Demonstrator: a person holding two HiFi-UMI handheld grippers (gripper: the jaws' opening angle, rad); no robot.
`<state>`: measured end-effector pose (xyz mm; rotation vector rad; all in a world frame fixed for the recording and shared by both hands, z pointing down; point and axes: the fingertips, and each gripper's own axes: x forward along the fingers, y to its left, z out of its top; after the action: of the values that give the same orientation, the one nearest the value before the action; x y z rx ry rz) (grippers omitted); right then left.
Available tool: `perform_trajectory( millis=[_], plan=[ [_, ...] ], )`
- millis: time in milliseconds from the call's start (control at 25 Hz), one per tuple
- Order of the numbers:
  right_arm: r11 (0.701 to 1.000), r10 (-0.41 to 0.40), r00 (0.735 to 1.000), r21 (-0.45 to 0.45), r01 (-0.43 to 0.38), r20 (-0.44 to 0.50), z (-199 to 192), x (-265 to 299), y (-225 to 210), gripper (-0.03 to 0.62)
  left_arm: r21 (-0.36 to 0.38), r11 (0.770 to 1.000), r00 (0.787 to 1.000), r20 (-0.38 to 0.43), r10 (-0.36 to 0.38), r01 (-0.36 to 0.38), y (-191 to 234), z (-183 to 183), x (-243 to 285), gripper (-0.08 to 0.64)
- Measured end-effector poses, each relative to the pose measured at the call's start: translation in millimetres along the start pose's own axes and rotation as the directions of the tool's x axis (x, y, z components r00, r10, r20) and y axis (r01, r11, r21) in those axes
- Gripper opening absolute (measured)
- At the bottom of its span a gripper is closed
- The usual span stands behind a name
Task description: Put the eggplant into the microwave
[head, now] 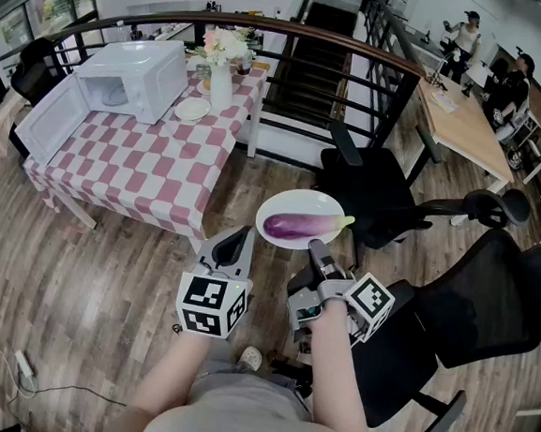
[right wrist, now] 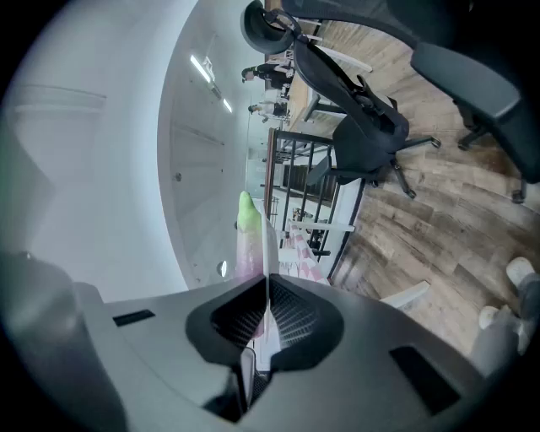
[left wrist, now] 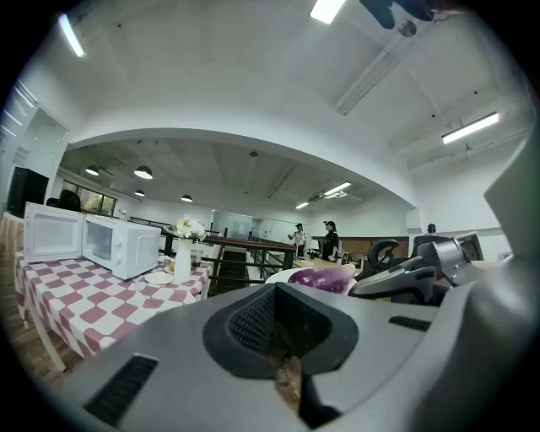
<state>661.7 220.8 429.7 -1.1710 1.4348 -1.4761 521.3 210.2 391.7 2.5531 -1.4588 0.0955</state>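
The right fingers [right wrist: 297, 314] are pressed together on the rim of a white plate [head: 279, 205], whose thin edge runs straight up between the pads in the right gripper view. We see the eggplant [head: 300, 226] lying across that plate, with its purple body to the left and its green stem to the right in the head view. It is carried in the air above the wooden floor [head: 106, 271], well apart from the microwave [head: 137, 75]. The left fingers [left wrist: 253, 319] are closed on each other with nothing between them, and they sit just beside the plate's left rim. The microwave stands ahead and to the left on a surface [head: 152, 167] under a red-and-white checked cloth, and its door [head: 48, 118] is swung wide open. Near it on the cloth we note a white vase [head: 221, 82] of flowers and a small dish [head: 192, 109]. Black chairs [head: 376, 196] stand to the right of the carried plate. Behind the surface a dark railing [head: 296, 29] curves round a stairwell. Two people [head: 465, 32] are at a far desk, upper right.
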Motion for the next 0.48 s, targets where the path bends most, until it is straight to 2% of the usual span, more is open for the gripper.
perform_trajectory(
  millis=[480],
  plan=[
    [1.000, 0.004, 0.999, -0.024, -0.005, -0.037, -21.6, 15.2, 6.7, 0.032, -0.017, 1.000, 1.000, 0.020, 0.017, -0.017, 20.2, 4.3, -1.6, 0.003]
  ],
)
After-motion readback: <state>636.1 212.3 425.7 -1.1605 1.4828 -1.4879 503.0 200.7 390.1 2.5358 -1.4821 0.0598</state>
